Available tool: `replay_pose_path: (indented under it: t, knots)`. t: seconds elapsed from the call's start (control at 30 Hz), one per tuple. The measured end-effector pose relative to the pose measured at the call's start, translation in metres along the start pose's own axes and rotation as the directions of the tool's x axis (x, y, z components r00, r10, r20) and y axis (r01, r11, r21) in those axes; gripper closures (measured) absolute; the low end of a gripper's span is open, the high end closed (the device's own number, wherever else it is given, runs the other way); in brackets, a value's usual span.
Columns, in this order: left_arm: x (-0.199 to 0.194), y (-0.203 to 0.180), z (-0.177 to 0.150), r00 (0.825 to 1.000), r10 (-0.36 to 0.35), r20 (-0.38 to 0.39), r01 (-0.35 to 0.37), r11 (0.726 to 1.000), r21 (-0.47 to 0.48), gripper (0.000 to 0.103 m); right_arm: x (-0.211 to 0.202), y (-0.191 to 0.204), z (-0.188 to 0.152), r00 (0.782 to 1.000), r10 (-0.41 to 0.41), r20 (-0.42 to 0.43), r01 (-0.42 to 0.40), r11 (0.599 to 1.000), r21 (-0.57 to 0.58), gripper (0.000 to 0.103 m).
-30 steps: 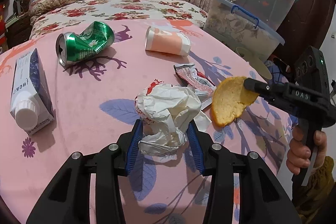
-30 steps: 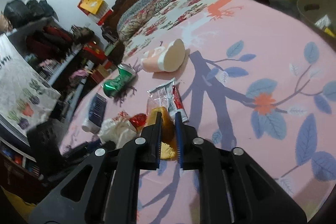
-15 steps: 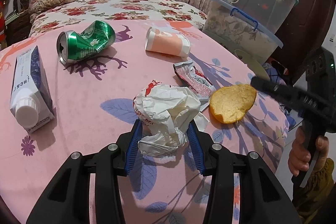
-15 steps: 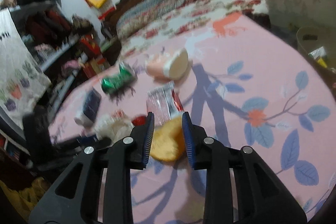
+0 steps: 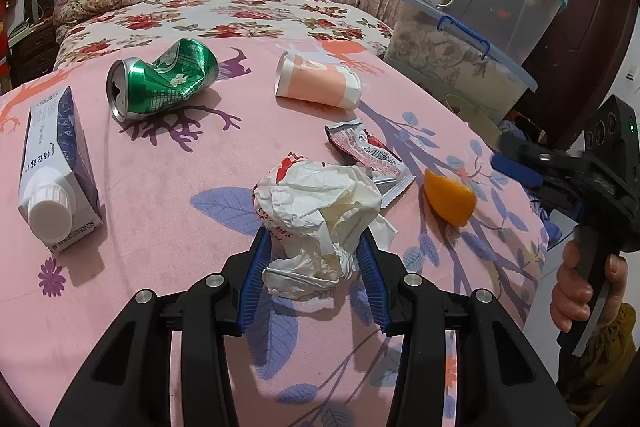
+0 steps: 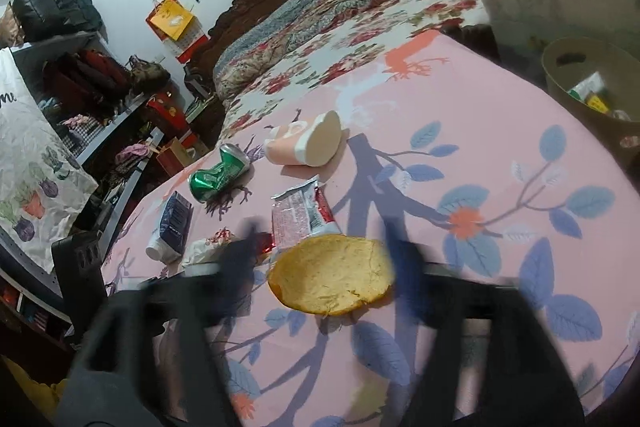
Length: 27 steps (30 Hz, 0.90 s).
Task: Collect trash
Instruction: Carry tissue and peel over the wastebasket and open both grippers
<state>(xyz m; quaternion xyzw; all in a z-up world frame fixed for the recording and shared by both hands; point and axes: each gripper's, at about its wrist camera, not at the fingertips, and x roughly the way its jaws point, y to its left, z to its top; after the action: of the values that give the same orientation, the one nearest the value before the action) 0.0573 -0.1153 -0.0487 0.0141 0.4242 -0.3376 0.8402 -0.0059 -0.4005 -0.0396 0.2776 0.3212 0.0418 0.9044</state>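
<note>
The left gripper (image 5: 311,267) has its blue-padded fingers (image 5: 251,281) on either side of a crumpled white paper wrapper (image 5: 320,215), pressing into both flanks of it; the wrapper rests on the pink, leaf-patterned tabletop (image 5: 168,203). Just right of the wrapper lies a torn red and silver snack packet (image 5: 368,155), its edge partly tucked behind the paper. Further right, an orange peel (image 5: 450,199) lies on the cloth, apart from the packet.

In the right wrist view the same orange peel (image 6: 332,273) lies flat with its pale inner side up, between the fingers of the right gripper (image 6: 320,259). Those fingers are smeared by motion blur but stand spread wide, one on each side of the peel and clear of it. From the left wrist view the right gripper (image 5: 520,163) appears at the right edge, held by a hand (image 5: 580,287) below it.

Toward the far side of the tabletop, a dented green can (image 5: 160,81) lies on its side, and a pink and white paper cup (image 5: 316,85) lies tipped over, well apart from the can. A blue and white carton (image 5: 56,171) with a white screw cap lies near the left edge. Beyond the tabletop's right side, a tan bin (image 6: 592,83) holds some scraps, next to stacked clear storage boxes (image 5: 480,27).
</note>
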Motion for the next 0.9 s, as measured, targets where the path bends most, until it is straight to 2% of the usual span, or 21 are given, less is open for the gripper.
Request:
replay_pose_path:
  t: [0.17, 0.23, 0.33, 0.37, 0.4, 0.47, 0.57, 0.67, 0.73, 0.83, 0.9]
  knots:
    - [-0.001, 0.001, 0.001, 1.000, -0.008, 0.005, 0.008, 1.000, -0.008, 0.063, 0.007, -0.016, -0.006, 0.998, -0.048, -0.032, 0.049, 0.998, 0.041, 0.027]
    - [-0.003, 0.003, 0.002, 1.000, -0.007, 0.011, 0.007, 1.000, -0.009, 0.065, 0.016, -0.026, -0.009, 0.997, -0.041, -0.071, 0.048, 0.995, 0.087, 0.033]
    - [-0.009, 0.005, 0.004, 1.000, 0.014, 0.018, -0.014, 1.000, -0.006, 0.065, 0.036, -0.026, -0.016, 0.989, -0.023, -0.143, 0.036, 0.995, 0.090, 0.052]
    - [-0.014, 0.005, 0.007, 1.000, 0.009, 0.025, -0.009, 1.000, -0.013, 0.065, 0.043, -0.023, -0.019, 0.985, -0.011, -0.169, 0.024, 0.997, 0.076, 0.071]
    - [-0.017, 0.006, 0.011, 1.000, 0.004, 0.030, -0.003, 1.000, -0.019, 0.065, 0.048, -0.021, -0.021, 0.983, 0.004, -0.184, 0.010, 0.997, 0.071, 0.080]
    - [-0.026, 0.003, 0.019, 0.999, -0.001, 0.049, 0.002, 1.000, -0.017, 0.065, 0.047, -0.019, -0.020, 0.986, 0.019, -0.167, -0.008, 0.998, 0.068, 0.090]
    - [-0.036, -0.011, 0.037, 0.997, -0.023, 0.067, 0.021, 1.000, 0.018, 0.065, 0.037, -0.029, -0.013, 0.991, 0.050, -0.125, -0.037, 0.994, 0.104, 0.093]
    - [-0.030, -0.041, 0.061, 0.996, -0.057, 0.062, 0.051, 0.994, 0.092, 0.065, 0.024, -0.048, -0.003, 0.995, 0.057, -0.085, -0.045, 0.989, 0.141, 0.093]
    - [-0.016, -0.068, 0.080, 0.995, -0.085, 0.045, 0.077, 0.986, 0.148, 0.065, 0.016, -0.063, 0.005, 0.997, 0.044, -0.058, -0.034, 0.987, 0.159, 0.093]
    - [0.011, -0.101, 0.105, 0.990, -0.143, 0.004, 0.140, 0.974, 0.181, 0.065, 0.001, -0.088, 0.016, 0.999, 0.031, -0.012, -0.028, 0.980, 0.198, 0.093]
    - [0.029, -0.123, 0.116, 0.988, -0.153, -0.012, 0.152, 0.965, 0.213, 0.065, -0.010, -0.103, 0.027, 1.000, 0.009, 0.023, -0.013, 0.979, 0.202, 0.093]
